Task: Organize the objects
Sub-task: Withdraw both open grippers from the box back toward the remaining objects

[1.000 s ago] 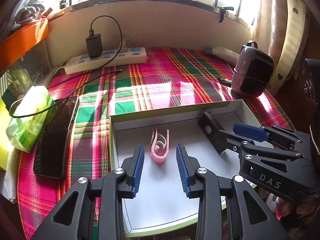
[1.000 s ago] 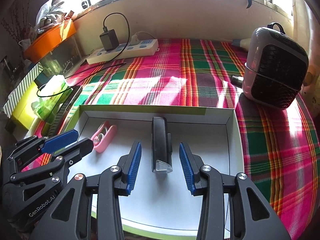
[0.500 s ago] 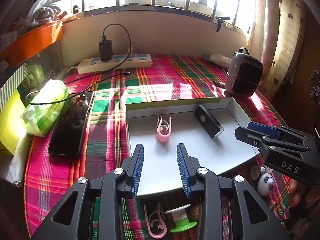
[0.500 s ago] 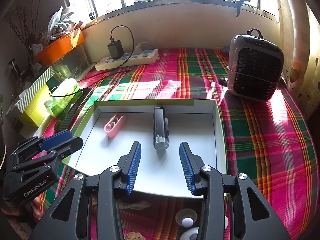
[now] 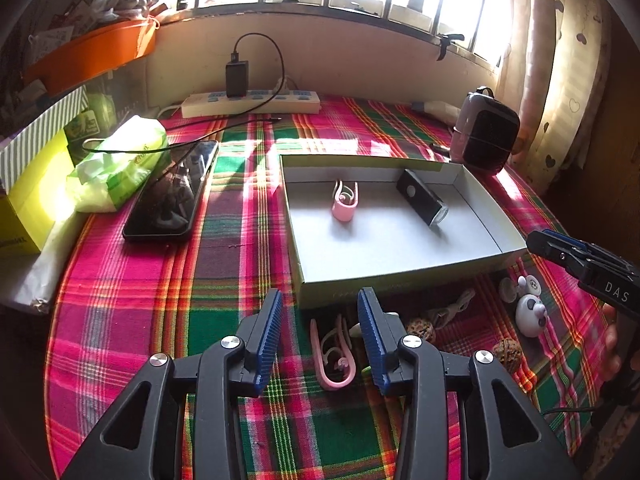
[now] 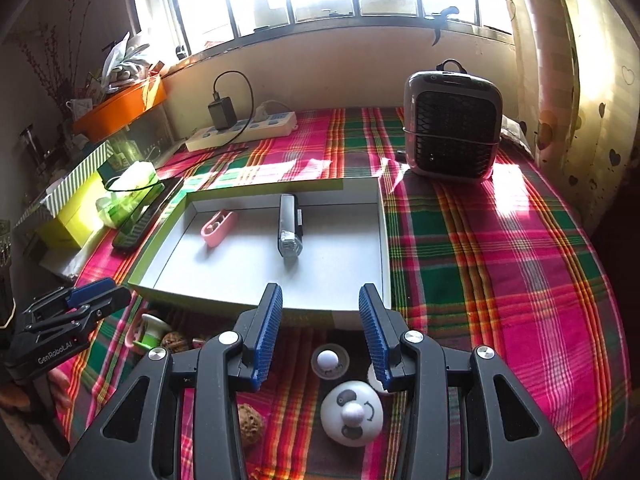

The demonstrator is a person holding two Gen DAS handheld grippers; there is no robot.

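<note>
- Your left gripper hangs spread and empty over the loose pink clip, low in the centre of the left wrist view, on the cloth just in front of the tray's near wall. I judge this the next thing to fetch: come down with one pad on each long side and pinch across the two thin arms, not along them.
- That clip is slim, curled plastic, open at the far end; it looks springy, so close gently or it may squirt out.
- Your right gripper is likewise spread with nothing in it, above the small round cap and the white panda-faced toy at the bottom centre of the right wrist view. The toy is smooth and domed; grip it at its widest part.
- Rough, wrinkled walnuts and a green-and-white spool lie close by on the cloth, near enough to be nudged.
- The tray, a shallow white cardboard box with a green rim, sits mid-frame and already holds a second pink clip and a black oblong light, well apart from each other.
- The desk wears a woven plaid cloth in pink, green and orange; it may wrinkle under a dragged pad.
- Left of the tray lie a glossy black phone and a soft green tissue pack; at upper right stands a small heater with a dark grille.
</note>
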